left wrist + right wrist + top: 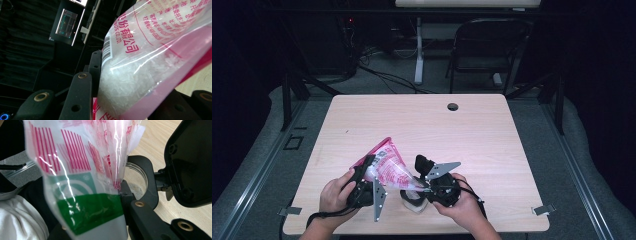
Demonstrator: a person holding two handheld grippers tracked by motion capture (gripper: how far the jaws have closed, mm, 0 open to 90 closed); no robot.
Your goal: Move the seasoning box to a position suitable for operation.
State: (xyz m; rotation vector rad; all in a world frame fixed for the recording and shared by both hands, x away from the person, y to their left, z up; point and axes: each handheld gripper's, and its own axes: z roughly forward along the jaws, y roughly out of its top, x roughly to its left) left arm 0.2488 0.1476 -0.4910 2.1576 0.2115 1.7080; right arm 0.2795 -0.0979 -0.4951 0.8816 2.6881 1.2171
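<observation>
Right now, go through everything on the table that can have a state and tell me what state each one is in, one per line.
Bag: lifted and tilted, held between both grippers, white crystals inside.
Jar: upright on the table, lid flipped open, under the bag's lower corner.
Left gripper: shut on the bag.
Right gripper: shut on the bag's lower corner.
Chair: standing beyond the table, unoccupied.

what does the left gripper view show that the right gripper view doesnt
Left gripper view: white crystals heaped inside the bag, a barcode and red printed characters on it, and a dark room with a lit screen.

Right gripper view: a green band on the bag, a clear jar with its black flip lid open, and the wooden table.

Both: the same clear pink-printed bag, held close between that gripper's black jaws.
</observation>
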